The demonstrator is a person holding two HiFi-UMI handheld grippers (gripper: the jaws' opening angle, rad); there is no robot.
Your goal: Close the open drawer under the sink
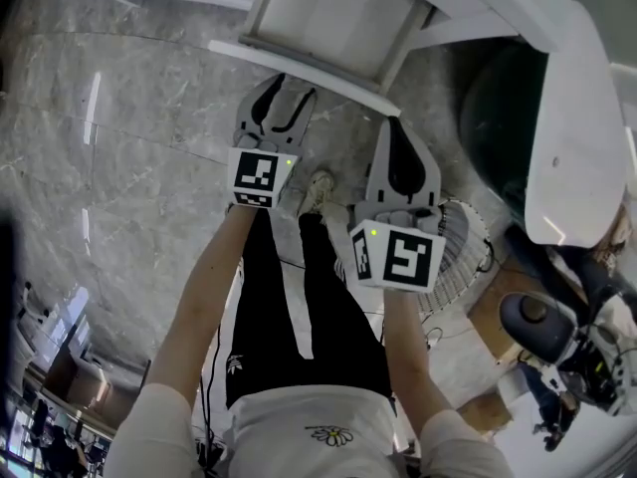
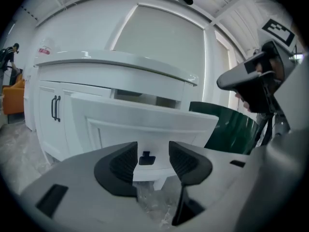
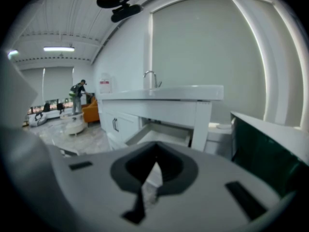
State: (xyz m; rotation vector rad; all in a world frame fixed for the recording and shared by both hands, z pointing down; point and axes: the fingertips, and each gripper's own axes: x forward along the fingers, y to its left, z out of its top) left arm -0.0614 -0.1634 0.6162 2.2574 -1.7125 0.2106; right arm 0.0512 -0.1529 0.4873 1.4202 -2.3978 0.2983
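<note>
**A:** In the head view, where is the drawer (image 1: 333, 23)?

**B:** At the top of the frame, standing out from the white cabinet (image 1: 498, 8) toward the person. Its front panel (image 1: 299, 68) runs slantwise across the frame, and its open top shows a plain white bottom. The left tool (image 1: 286, 88) hangs just before that panel. The right tool (image 1: 396, 127) is beside it, a little further back, over the marble floor (image 1: 129, 118).

**A:** And the left gripper view?

**B:** The front panel faces the camera, long side level, under the counter (image 2: 120, 64). The left tool's jaws stand wide. A small dark handle (image 2: 146, 158) on the panel shows between the pads, with a gap on each side. A dark green bin (image 2: 231, 124) stands to the right of the drawer.

**A:** The right gripper view?

**B:** The drawer is seen from its corner, below the counter and a faucet (image 3: 151, 76). It juts toward the camera with its pale inside showing. The right tool's jaws are pressed together with nothing gripped.
</note>
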